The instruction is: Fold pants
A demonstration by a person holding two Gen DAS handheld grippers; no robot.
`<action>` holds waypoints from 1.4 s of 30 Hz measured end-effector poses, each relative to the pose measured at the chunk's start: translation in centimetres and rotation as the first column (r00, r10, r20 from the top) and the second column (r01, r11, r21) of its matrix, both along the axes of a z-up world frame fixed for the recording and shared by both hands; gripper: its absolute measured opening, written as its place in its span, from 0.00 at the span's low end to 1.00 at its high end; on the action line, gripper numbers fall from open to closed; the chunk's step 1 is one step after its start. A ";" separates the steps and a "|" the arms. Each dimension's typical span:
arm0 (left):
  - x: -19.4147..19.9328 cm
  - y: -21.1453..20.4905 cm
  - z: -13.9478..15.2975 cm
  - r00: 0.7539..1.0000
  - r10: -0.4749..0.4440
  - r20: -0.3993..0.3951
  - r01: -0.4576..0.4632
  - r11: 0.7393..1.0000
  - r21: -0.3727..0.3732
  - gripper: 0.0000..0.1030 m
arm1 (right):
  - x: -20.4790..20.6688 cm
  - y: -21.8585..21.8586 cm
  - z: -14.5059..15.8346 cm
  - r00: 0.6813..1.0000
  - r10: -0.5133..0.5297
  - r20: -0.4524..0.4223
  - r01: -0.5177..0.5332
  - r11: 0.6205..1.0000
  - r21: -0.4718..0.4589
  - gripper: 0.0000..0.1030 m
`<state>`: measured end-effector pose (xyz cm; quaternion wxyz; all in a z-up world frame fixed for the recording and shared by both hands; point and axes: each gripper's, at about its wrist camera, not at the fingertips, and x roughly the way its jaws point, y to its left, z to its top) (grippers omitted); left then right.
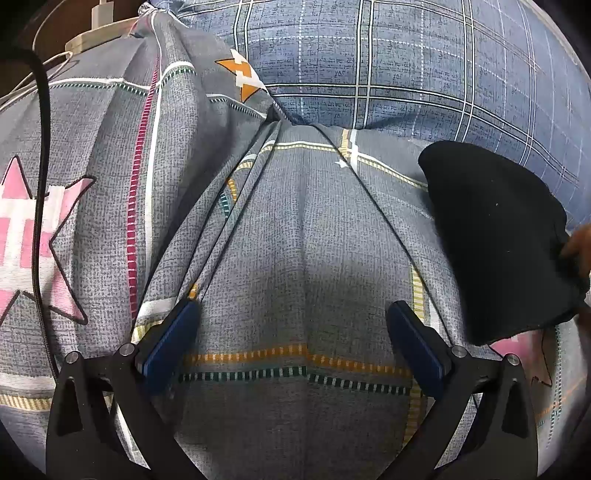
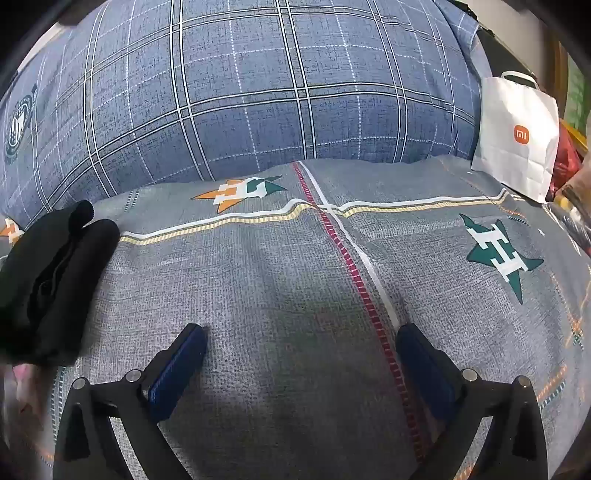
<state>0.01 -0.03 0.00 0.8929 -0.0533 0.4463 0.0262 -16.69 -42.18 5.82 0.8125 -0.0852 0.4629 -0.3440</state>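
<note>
The black pants lie folded into a compact bundle on the grey patterned bedsheet, at the right of the left wrist view. They also show at the left of the right wrist view, with rolled edges on top. My left gripper is open and empty over the sheet, left of the pants. My right gripper is open and empty over the sheet, right of the pants. Neither gripper touches the pants.
A blue plaid quilt is heaped along the back of the bed. A white paper bag stands at the far right with red items behind it. A black cable and a white charger are at the far left.
</note>
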 end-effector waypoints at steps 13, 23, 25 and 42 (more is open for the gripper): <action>0.0 0.0 0.0 1.000 0.000 0.000 0.000 1.000 -0.006 1.00 | 0.0 0.0 0.0 1.000 0.000 0.000 0.000 1.000 0.000 1.00; 0.0 0.0 0.0 1.000 0.000 0.000 0.000 1.000 -0.005 1.00 | 0.0 0.0 0.0 1.000 0.000 0.001 0.000 1.000 -0.001 1.00; 0.0 0.0 0.0 1.000 0.000 0.000 0.000 1.000 -0.005 1.00 | 0.0 0.0 0.0 1.000 0.001 0.001 -0.001 1.000 -0.001 1.00; 0.0 -0.1 0.2 1.000 0.000 0.000 0.000 1.000 -0.005 1.00 | 0.0 0.0 0.1 1.000 0.000 0.001 0.000 1.000 0.000 1.00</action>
